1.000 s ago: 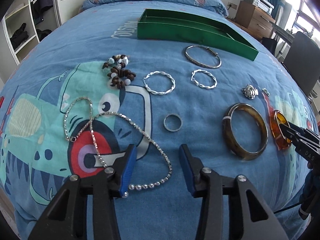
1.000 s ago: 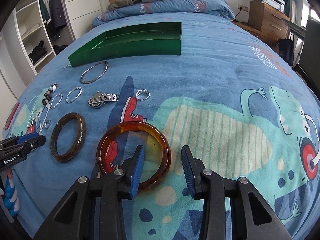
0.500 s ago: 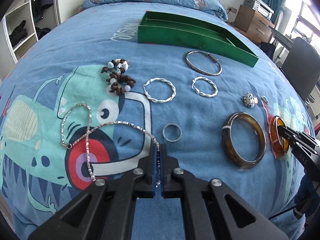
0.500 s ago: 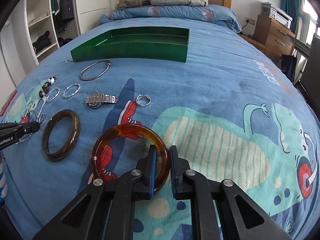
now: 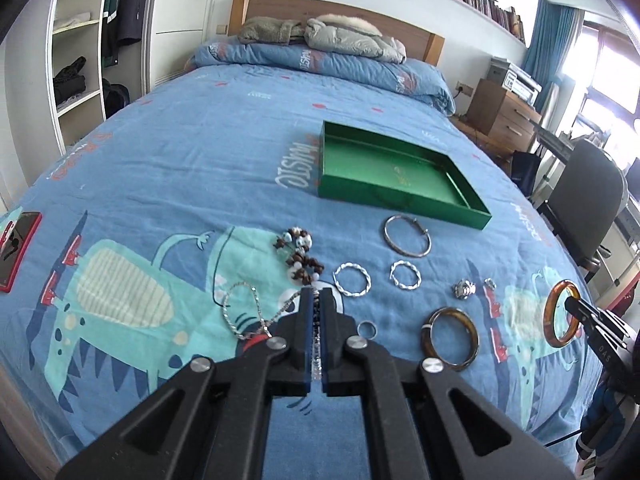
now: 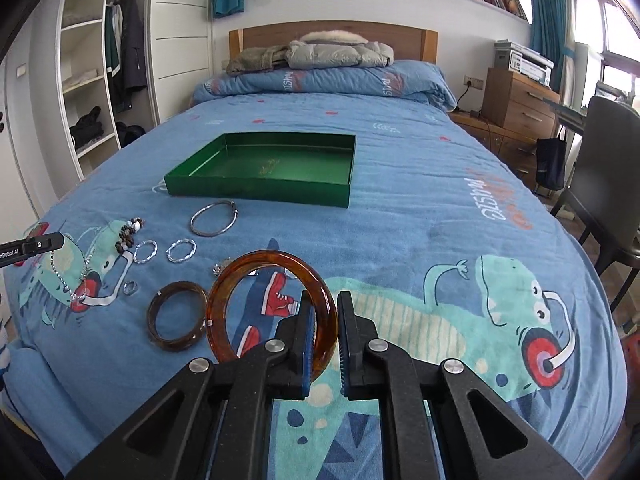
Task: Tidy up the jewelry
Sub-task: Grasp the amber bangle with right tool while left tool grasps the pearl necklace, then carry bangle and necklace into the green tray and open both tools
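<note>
Near the bed's foot edge, your right claw [image 6: 323, 330] is clenched on the rim of the amber bangle [image 6: 272, 306], which stands upright off the cover. It looks stiff, smooth and likely slippery, so keep your hold across the band. Your left claw [image 5: 316, 320] pinches the beaded chain [image 5: 256, 314] tight; that one is limp and light, and its loops trail on the bed. The green tray [image 6: 256, 190] waits mid-bed, empty.
</note>
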### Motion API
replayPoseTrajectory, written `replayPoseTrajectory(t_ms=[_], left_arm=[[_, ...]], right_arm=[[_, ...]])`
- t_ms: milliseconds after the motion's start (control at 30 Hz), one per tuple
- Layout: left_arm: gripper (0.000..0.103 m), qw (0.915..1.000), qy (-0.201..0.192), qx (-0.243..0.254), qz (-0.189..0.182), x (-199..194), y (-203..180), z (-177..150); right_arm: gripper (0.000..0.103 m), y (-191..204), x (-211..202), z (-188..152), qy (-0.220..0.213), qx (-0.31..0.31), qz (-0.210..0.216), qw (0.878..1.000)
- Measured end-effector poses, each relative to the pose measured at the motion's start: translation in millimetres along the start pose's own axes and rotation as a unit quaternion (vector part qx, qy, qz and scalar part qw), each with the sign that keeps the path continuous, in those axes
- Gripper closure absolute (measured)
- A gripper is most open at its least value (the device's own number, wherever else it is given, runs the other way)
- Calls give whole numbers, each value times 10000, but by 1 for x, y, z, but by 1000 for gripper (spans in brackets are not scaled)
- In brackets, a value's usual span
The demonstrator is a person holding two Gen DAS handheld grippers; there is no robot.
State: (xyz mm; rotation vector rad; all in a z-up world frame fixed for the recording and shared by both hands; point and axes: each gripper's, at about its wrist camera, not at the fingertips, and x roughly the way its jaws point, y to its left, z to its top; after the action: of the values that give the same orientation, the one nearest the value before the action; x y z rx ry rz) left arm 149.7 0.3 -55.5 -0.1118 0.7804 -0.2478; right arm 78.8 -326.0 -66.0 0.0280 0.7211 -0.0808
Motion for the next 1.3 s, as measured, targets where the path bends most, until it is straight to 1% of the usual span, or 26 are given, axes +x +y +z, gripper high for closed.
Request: replayPoseTrajectory(t_ms=[167, 300, 433, 500, 567, 667, 767, 933, 1033, 1100, 1133, 1200, 1300], left_arm=[[101, 9993, -362, 6, -88, -35, 9, 26], [101, 9980, -593, 120, -162, -54, 6, 53], [101, 9967, -734, 272, -213, -58, -4, 83], [101, 9960, -783, 359, -249, -54, -13, 99], [101, 9953, -805, 421, -322, -45, -24, 116], [101, 9945, -811, 504, -441, -23, -42, 147], [101, 9940, -768, 582, -525, 8, -63, 180], [101, 9937, -582, 743, -611, 73, -98, 225], [101, 9932, -447, 855, -658, 114, -116, 239], [101, 9927, -350, 924, -687, 141, -124, 243], [101, 9927, -303, 969, -646, 155, -127, 244], [101, 9932, -154, 1061, -446, 187, -130, 244], [101, 9942, 118, 1065, -102, 235, -122, 238]], right_arm=[[93, 3, -30, 16, -281, 13, 23, 9996], [93, 0, -47, 34, -518, -5, -18, 9987], [93, -13, -55, 57, -748, 51, -115, 9971], [93, -21, -54, 70, -838, 72, -196, 9963], [93, -30, -49, 82, -899, 166, -188, 9956], [93, -41, -31, 107, -985, 289, -188, 9945], [93, -47, -5, 135, -1004, 402, -83, 9941], [93, -39, 59, 177, -878, 437, 162, 9950], [93, -33, 106, 194, -681, 509, 340, 9958], [93, -27, 138, 200, -481, 555, 445, 9963], [93, -24, 155, 201, -366, 586, 496, 9964], [93, -18, 186, 202, -107, 628, 595, 9962], [93, -12, 230, 201, 321, 586, 613, 9959]])
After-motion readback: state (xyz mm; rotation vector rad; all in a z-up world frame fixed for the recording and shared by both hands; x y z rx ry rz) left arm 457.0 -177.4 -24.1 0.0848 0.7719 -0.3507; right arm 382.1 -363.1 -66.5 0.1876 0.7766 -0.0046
